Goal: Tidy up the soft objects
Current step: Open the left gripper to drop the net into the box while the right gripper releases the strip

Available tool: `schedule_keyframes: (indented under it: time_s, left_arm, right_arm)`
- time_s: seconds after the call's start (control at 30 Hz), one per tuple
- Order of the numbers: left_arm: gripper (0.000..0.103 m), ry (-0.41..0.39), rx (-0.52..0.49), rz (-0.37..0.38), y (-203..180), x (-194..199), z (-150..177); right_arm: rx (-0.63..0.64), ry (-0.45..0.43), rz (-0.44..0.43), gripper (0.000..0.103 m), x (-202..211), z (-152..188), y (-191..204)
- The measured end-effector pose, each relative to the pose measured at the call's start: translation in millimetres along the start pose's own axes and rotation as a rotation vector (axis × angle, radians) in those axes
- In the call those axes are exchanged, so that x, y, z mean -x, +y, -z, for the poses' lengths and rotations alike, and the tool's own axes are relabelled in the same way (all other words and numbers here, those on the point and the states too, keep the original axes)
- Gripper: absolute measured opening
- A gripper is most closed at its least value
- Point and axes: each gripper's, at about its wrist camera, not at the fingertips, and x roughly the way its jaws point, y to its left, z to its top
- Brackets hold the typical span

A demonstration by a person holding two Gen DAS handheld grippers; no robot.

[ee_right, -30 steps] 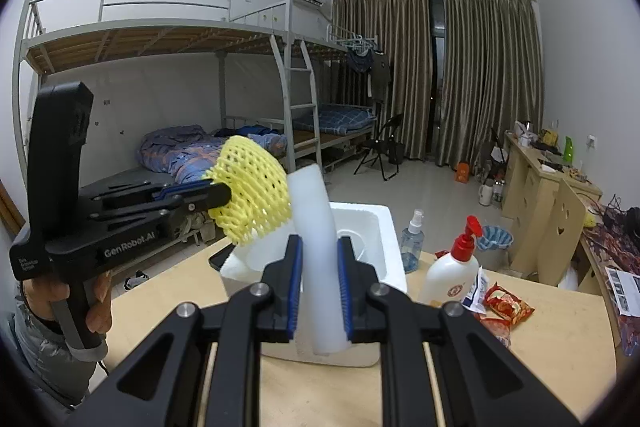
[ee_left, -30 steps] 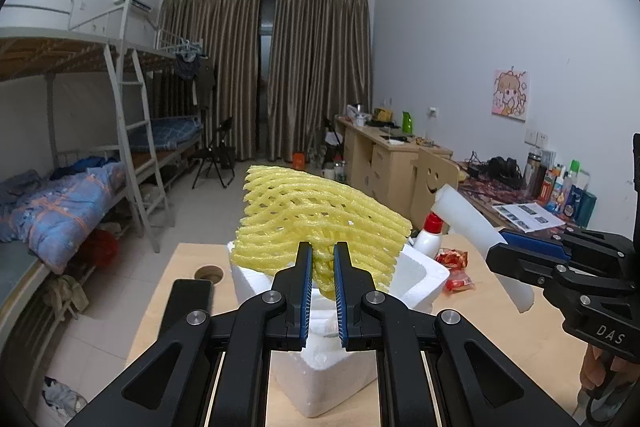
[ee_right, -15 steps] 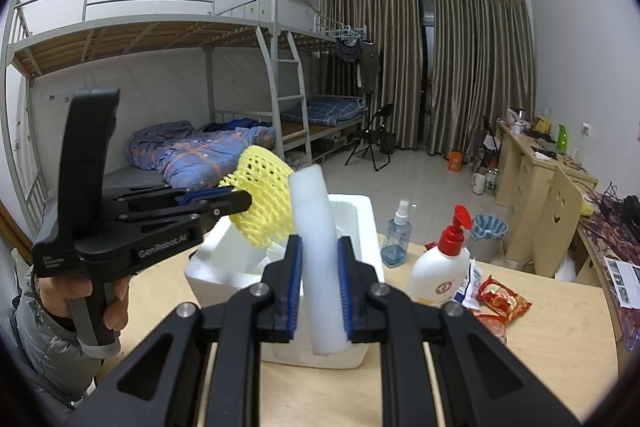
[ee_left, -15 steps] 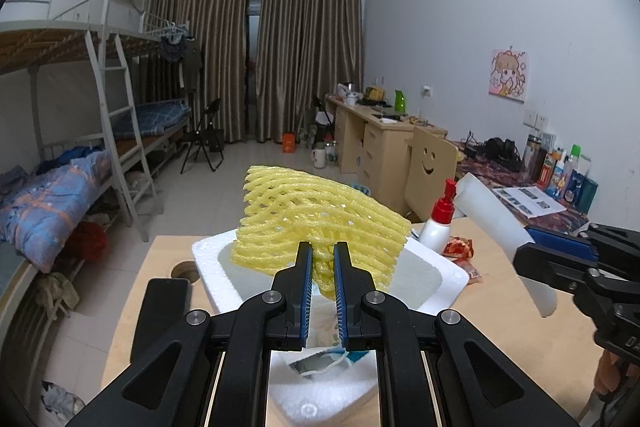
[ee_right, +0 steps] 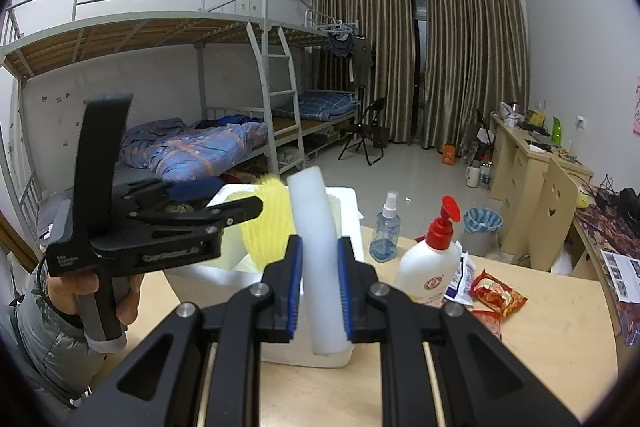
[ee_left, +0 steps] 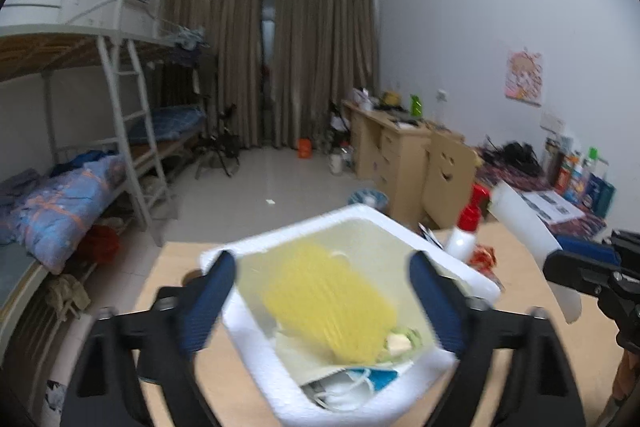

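My left gripper (ee_left: pixel 320 259) hangs over the white foam box (ee_left: pixel 256 343), and its jaws are opening wide. The yellow foam net (ee_left: pixel 332 303) is blurred and loose between them, touching neither pad and dropping into the box onto face masks (ee_left: pixel 348 387) and other soft items. My right gripper (ee_right: pixel 319 247) is shut on a white foam strip (ee_right: pixel 316 223) that stands upright just in front of the box (ee_right: pixel 344 199). In the right wrist view the left gripper (ee_right: pixel 236 195) sits at the box's left side, with the net (ee_right: pixel 266 227) beside it.
On the wooden table (ee_right: pixel 540 327), right of the box, stand a lotion bottle with a red pump (ee_right: pixel 430 263) and a clear spray bottle (ee_right: pixel 386 233); snack packets (ee_right: pixel 498 293) lie beside them. A person's hand (ee_right: pixel 92 291) holds the left gripper's handle.
The left jaws have sprung from shut on the yellow net to wide apart, and the net has dropped into the box. The left gripper moved forward over the box. The right gripper stayed still.
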Motion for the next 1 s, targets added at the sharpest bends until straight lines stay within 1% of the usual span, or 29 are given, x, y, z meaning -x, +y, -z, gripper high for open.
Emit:
schedule_keyframes:
  time_s: [0.07, 0.17, 0.43, 0.53, 0.7, 0.87, 1.0]
  left_arm:
    - [0.096, -0.029, 0.012, -0.031, 3, 5, 0]
    - [0.097, -0.033, 0.031, -0.03, 7, 9, 0]
    - [0.097, -0.049, 0.032, -0.055, 13, 24, 2]
    - [0.097, -0.047, 0.036, -0.075, 17, 29, 1]
    - [0.097, -0.065, 0.051, -0.099, 26, 42, 3]
    - [0.098, -0.055, 0.04, -0.12, 31, 46, 7]
    - [0.098, -0.049, 0.069, -0.118, 42, 48, 9]
  right_arm:
    - [-0.002, 0.0, 0.001, 0.019, 0, -1, 0]
    - [-0.002, -0.002, 0.0, 0.019, -1, -2, 1]
    - [0.011, 0.002, -0.017, 0.019, -3, -2, 4]
    - [0.019, 0.009, -0.029, 0.019, -7, -4, 7]
    - [0.034, 0.014, -0.048, 0.019, -14, -7, 13]
    - [0.039, 0.026, -0.058, 0.019, -27, -14, 15]
    - [0.046, 0.038, -0.057, 0.019, -39, -19, 18]
